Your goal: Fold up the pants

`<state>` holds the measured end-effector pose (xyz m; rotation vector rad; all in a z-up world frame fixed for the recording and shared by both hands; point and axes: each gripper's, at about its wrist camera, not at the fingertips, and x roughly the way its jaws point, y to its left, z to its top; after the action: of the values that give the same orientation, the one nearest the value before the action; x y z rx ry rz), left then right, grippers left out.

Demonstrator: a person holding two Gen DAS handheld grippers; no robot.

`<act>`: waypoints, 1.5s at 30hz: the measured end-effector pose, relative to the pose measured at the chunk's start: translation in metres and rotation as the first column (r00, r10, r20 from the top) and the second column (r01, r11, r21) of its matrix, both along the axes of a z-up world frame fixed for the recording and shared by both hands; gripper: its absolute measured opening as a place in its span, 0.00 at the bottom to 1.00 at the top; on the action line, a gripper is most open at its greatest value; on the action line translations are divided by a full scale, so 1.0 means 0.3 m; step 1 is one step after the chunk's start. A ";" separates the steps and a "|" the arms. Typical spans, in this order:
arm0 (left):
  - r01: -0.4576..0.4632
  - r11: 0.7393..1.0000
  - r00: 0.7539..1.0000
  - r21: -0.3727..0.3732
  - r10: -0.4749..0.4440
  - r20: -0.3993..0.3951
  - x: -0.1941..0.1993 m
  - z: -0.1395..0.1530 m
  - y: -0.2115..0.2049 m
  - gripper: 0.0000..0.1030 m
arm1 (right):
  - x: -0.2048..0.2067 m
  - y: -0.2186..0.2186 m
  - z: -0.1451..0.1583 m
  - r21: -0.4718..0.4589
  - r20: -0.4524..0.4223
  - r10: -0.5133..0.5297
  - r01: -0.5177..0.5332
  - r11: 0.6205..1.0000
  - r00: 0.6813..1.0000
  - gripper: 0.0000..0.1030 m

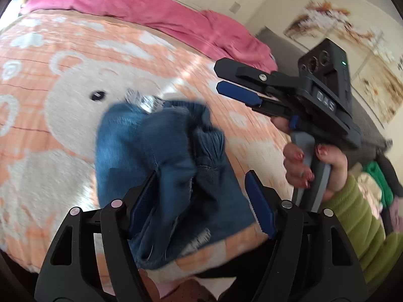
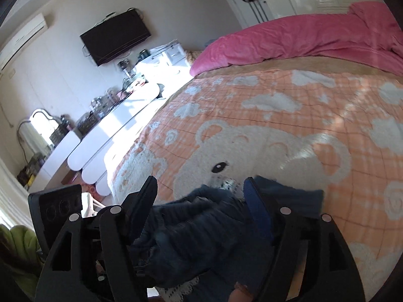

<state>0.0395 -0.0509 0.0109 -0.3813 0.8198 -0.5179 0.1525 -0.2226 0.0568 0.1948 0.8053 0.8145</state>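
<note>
Both grippers, left [image 1: 201,201] and right [image 1: 228,81], gape wide and hold nothing. The jeans [image 1: 161,166] sit bunched low-centre on the blanket [image 1: 50,125]. Fold looks nearly done; next, probably tidy it.

"D45" on right gripper [image 1: 236,85]

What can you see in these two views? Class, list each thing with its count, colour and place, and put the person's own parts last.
jeans: one, blue, bunched on the blanket's near edge
blanket: one, orange with white bear, covering the bed
duvet: one, pink, heaped along the far side
television: one, black, on the wall
left gripper: one, black with blue pads, open over the jeans
right gripper: one, same colours, open
hand: one, green sleeve, holding the right gripper
</note>
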 end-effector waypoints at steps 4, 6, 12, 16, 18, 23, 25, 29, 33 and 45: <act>0.022 0.999 0.999 -0.028 -0.023 -0.026 -0.032 -0.023 0.002 0.60 | -0.079 -0.097 -0.083 -0.107 -0.006 -0.098 0.097 0.989 0.995 0.69; -0.006 0.999 1.000 0.036 0.006 -0.003 -0.042 -0.020 0.006 0.60 | -0.113 -0.103 -0.108 -0.121 -0.018 -0.105 0.102 0.987 0.994 0.70; -0.009 0.996 0.999 0.094 0.012 -0.034 -0.070 -0.048 -0.011 0.54 | -0.125 0.022 -0.095 -0.145 -0.050 -0.087 0.079 0.986 0.995 0.83; 0.010 0.989 1.000 0.148 -0.006 -0.026 -0.060 -0.061 -0.022 0.54 | -0.095 0.077 -0.116 -0.262 -0.041 -0.120 0.105 0.959 0.992 0.83; 0.021 0.985 0.999 0.169 -0.016 -0.030 -0.067 -0.078 -0.030 0.54 | -0.093 0.066 -0.160 -0.334 -0.040 -0.141 0.119 0.935 0.989 0.83; 0.061 0.986 0.998 0.156 -0.055 -0.039 -0.065 -0.084 -0.038 0.54 | -0.133 -0.022 -0.233 -0.312 -0.086 -0.204 0.168 0.935 0.975 0.84; 0.061 0.986 0.998 0.153 -0.057 -0.029 -0.080 -0.066 -0.028 0.54 | -0.163 -0.049 -0.205 -0.265 -0.078 -0.210 0.183 0.947 0.975 0.85; 0.026 0.992 1.000 0.124 -0.026 -0.005 -0.116 -0.031 0.024 0.54 | -0.228 -0.112 -0.140 -0.186 -0.044 -0.215 0.203 0.961 0.976 0.85; -0.048 0.993 0.999 0.112 0.047 0.013 -0.136 0.009 0.113 0.54 | -0.308 -0.127 -0.067 -0.168 0.043 -0.190 0.195 0.966 0.981 0.85; -0.167 0.969 0.986 0.182 0.164 0.034 0.010 0.115 0.227 0.62 | -0.598 0.173 -0.051 -0.478 0.331 0.187 -0.007 0.878 0.925 0.84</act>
<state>0.0424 0.0174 0.0454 -0.2711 0.8029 -0.2864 -0.0268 -0.1706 0.0415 -0.4304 0.6337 0.6986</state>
